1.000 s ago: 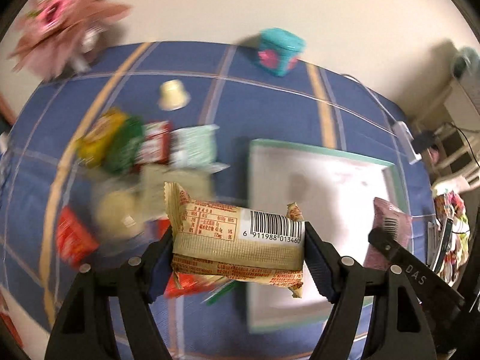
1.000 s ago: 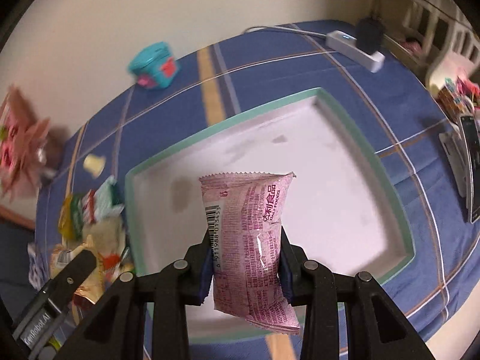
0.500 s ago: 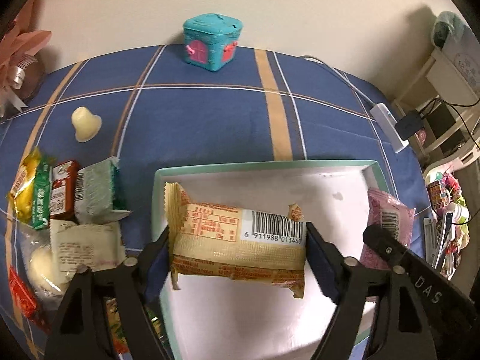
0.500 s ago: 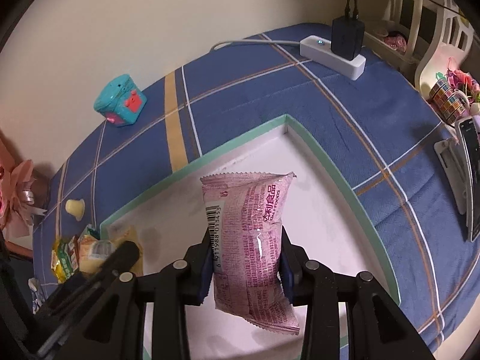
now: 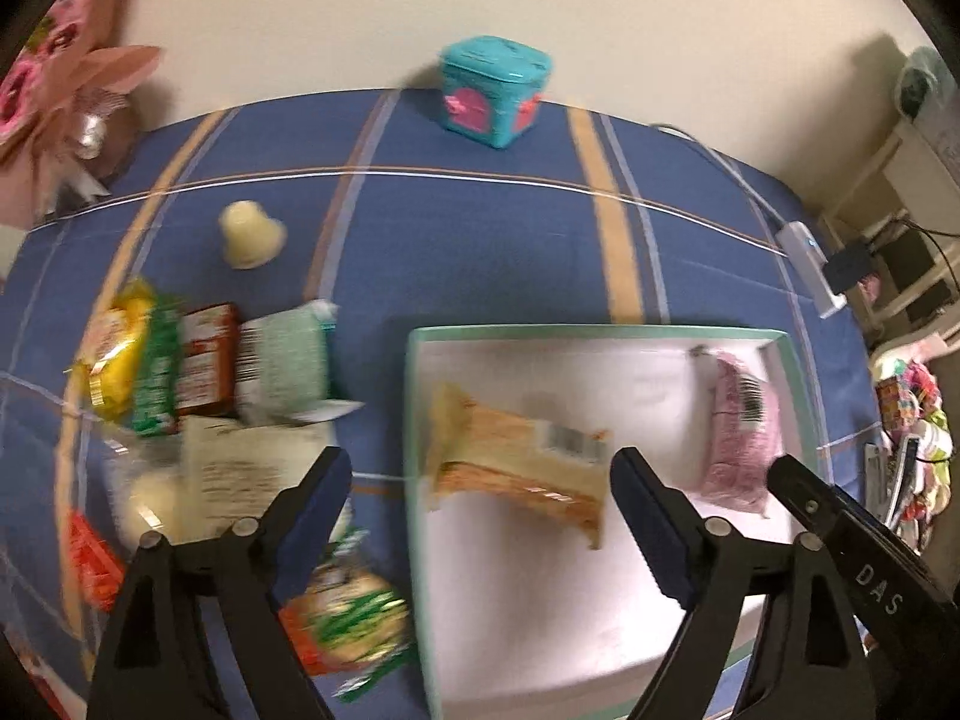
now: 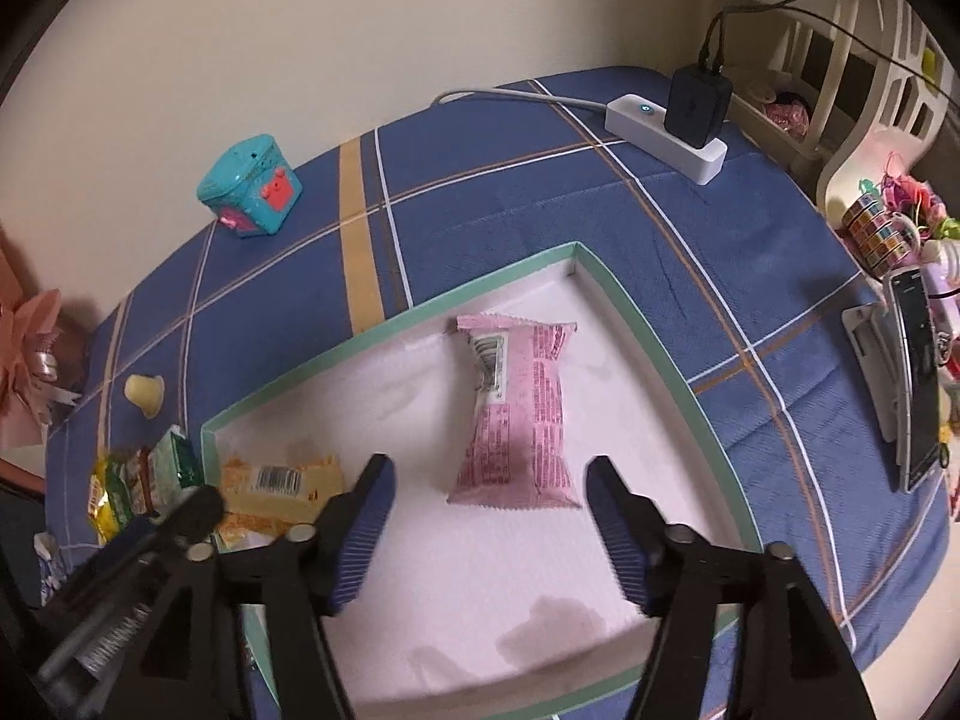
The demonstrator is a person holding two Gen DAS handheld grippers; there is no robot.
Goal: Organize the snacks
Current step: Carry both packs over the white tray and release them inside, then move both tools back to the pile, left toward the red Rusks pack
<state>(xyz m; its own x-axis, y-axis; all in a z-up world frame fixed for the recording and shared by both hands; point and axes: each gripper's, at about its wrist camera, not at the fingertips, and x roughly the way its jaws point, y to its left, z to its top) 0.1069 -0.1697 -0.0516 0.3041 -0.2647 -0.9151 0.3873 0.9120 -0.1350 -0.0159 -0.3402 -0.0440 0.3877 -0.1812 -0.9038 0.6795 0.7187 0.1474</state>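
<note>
Pink and yellow snacks lie in the tray

Pink pack (image 6: 517, 414) lies flat in the white tray (image 6: 654, 336), with the yellow pack (image 5: 516, 462) near it on the left. Both tongs, left (image 5: 480, 516) and right (image 6: 489, 531), are wide apart and hold nothing. More snacks (image 5: 198, 360) sit piled on the blue desk (image 5: 468, 228) beside the tray.

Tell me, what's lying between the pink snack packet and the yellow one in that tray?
Nothing: in the right wrist view, only bare white tray floor separates the pink packet from the yellow packet.
</note>
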